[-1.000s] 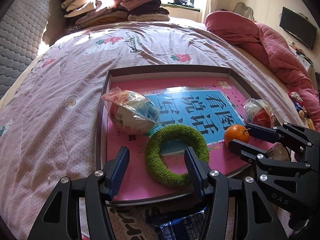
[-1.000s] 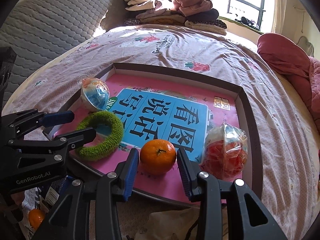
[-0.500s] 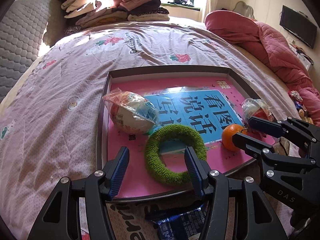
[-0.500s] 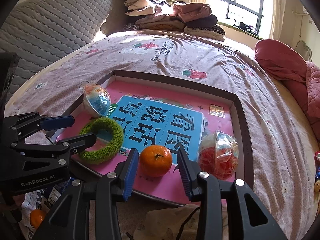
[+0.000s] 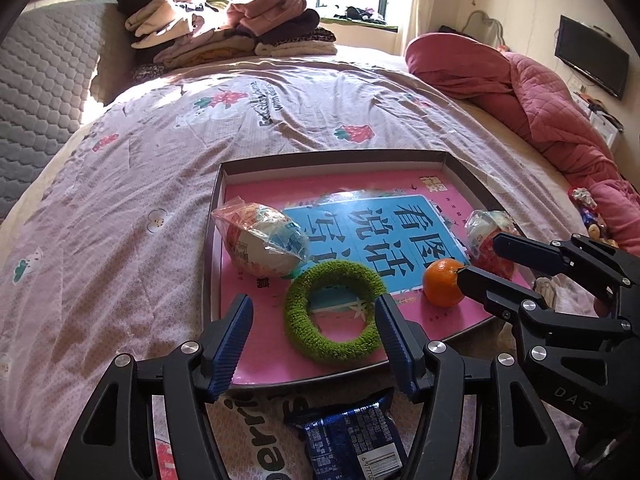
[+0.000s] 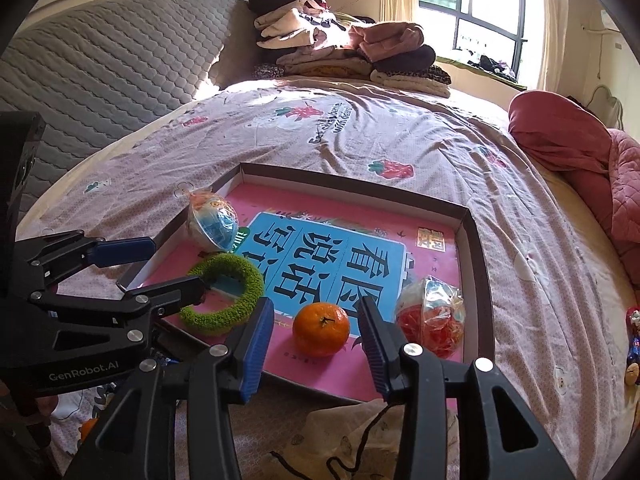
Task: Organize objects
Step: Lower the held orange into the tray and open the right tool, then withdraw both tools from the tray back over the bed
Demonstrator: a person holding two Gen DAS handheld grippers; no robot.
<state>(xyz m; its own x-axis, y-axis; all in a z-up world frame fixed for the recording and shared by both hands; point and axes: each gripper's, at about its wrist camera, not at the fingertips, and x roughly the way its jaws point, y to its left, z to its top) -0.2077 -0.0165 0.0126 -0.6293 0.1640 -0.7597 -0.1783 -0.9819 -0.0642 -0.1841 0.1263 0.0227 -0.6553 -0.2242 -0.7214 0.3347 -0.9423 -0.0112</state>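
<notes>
A shallow box tray (image 5: 320,158) (image 6: 478,264) with a pink and blue bottom lies on the bed. In it are a green fuzzy ring (image 5: 334,310) (image 6: 224,290), an orange (image 5: 442,282) (image 6: 320,330), a bagged ball with blue contents (image 5: 264,242) (image 6: 212,224) and a bagged ball with red contents (image 5: 486,240) (image 6: 434,320). My left gripper (image 5: 312,340) (image 6: 160,266) is open and empty just before the ring. My right gripper (image 6: 316,340) (image 5: 478,258) is open and empty, its fingers flanking the orange without touching it.
A blue snack packet (image 5: 348,436) lies below the tray's near edge. A second orange (image 6: 88,428) shows low at the left. Folded clothes (image 5: 224,26) are stacked at the bed's far end. A red quilt (image 5: 520,92) is heaped at the right.
Both grippers have drawn back a little from the tray, still open. The ring and the orange lie where they were.
</notes>
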